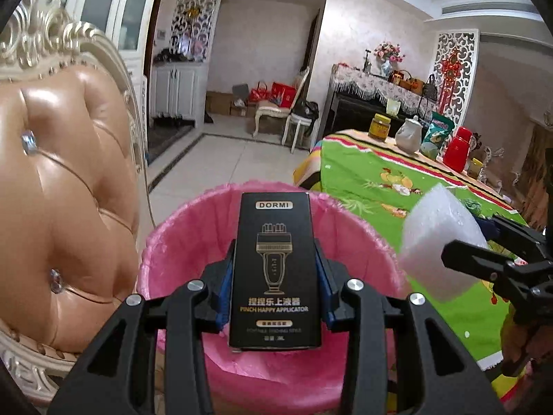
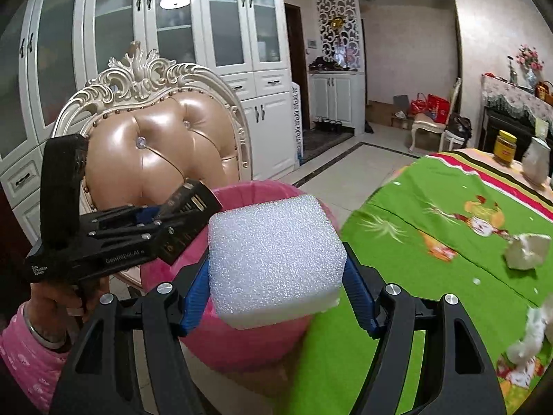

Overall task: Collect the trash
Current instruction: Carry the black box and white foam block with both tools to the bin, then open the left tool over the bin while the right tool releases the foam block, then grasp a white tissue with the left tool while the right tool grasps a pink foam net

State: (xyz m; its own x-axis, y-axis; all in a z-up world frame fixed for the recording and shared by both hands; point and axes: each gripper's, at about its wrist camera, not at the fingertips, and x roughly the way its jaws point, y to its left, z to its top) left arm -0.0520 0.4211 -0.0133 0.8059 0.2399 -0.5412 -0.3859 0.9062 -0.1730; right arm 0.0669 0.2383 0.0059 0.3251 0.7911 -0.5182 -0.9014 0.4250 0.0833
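My left gripper (image 1: 274,276) is shut on a black DORMI box (image 1: 274,263) and holds it flat over the mouth of the bin with a pink liner (image 1: 179,252). My right gripper (image 2: 276,283) is shut on a white foam block (image 2: 276,259) just right of the bin (image 2: 242,339), at the table's edge. The foam (image 1: 439,238) and right gripper (image 1: 484,252) also show in the left wrist view. The left gripper (image 2: 166,228) with the box (image 2: 190,204) shows in the right wrist view. Crumpled white paper (image 2: 527,250) and more scraps (image 2: 528,339) lie on the green tablecloth (image 2: 397,252).
An ornate chair with a tan leather back (image 1: 62,200) stands left of the bin. On the table's far end stand a yellow jar (image 1: 379,126), a white jug (image 1: 409,135), a green bag (image 1: 436,135) and a red flask (image 1: 458,148). White cabinets (image 2: 172,34) line the wall.
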